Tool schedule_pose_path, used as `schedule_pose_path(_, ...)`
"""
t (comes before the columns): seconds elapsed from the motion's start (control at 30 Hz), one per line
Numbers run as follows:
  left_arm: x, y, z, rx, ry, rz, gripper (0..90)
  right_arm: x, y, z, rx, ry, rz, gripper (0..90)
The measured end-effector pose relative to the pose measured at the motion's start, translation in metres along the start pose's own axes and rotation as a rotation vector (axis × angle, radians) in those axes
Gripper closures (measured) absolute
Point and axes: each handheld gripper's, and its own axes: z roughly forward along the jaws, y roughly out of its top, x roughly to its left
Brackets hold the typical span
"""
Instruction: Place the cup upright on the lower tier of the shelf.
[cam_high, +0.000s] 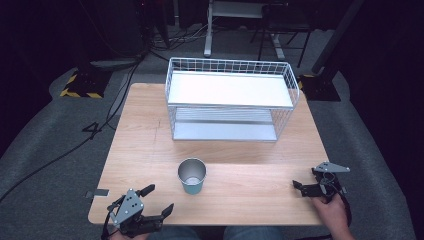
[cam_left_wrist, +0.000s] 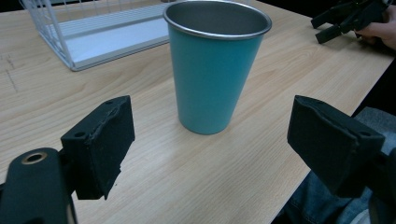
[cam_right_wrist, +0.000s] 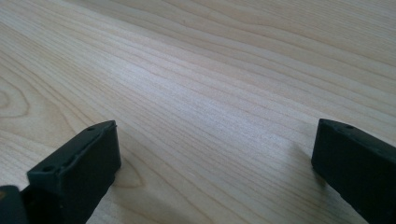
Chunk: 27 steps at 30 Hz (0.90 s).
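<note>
A teal tapered metal cup with a bare steel rim (cam_high: 192, 176) stands upright on the light wooden table (cam_high: 150, 145), mouth up, near the table's front edge and roughly at its middle. It serves as the landmark here.

Behind the cup, toward the far side of the table, stands a white wire two-tier rack with flat white shelves (cam_high: 231, 100), well apart from the cup; its open side faces the cup.

The left gripper (cam_high: 159, 198) sits at the front edge, in front of the cup and to its left, aimed at it. In the left gripper view the cup (cam_left_wrist: 215, 65) stands ahead of the two black jaws, which are spread wide with nothing between them; the pads stop short of the cup's wall and do not touch it.

The right gripper (cam_high: 298, 187) is well to the right of the cup, near the table's right front corner, held in the person's hand (cam_high: 331, 205). In its own view its jaws are spread apart over bare wood grain (cam_right_wrist: 210, 93), with nothing pinched; whether their tips rest on the table or hover just above it is hard to tell.
</note>
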Motion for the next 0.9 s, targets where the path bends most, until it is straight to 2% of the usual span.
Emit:
schedule_pose_path(0.1,-0.004,0.001,0.002,-0.014,-0.009,0.010,15.5,0.000,0.000,0.000,0.000,0.000,0.000,1.6)
schedule_pose_path(0.13,-0.007,0.001,0.004,-0.025,-0.017,0.002,15.5,0.000,0.000,0.000,0.000,0.000,0.000,1.6)
schedule_pose_path(0.27,-0.014,0.001,0.011,-0.045,-0.031,0.032,15.3,0.000,0.000,0.000,0.000,0.000,0.000,1.7)
schedule_pose_path(0.37,-0.018,0.001,0.017,-0.053,-0.038,0.028,15.4,0.000,0.000,0.000,0.000,0.000,0.000,1.7)
schedule_pose_path(0.5,-0.019,0.000,0.026,-0.046,-0.022,0.017,15.4,0.000,0.000,0.000,0.000,0.000,0.000,1.6)
schedule_pose_path(0.63,-0.018,-0.001,0.039,-0.034,-0.033,-0.016,15.4,0.000,0.000,0.000,0.000,-0.001,0.000,1.6)
schedule_pose_path(0.77,-0.019,0.000,0.048,-0.004,-0.002,0.007,15.4,0.000,0.000,0.000,0.000,-0.001,0.000,1.6)
schedule_pose_path(0.83,-0.018,0.000,0.054,0.007,-0.013,-0.004,15.4,0.000,0.000,0.000,0.000,-0.001,0.001,1.5)
schedule_pose_path(0.9,-0.016,0.000,0.061,0.028,-0.006,-0.008,15.4,0.000,0.000,0.000,0.001,-0.003,0.001,1.5)
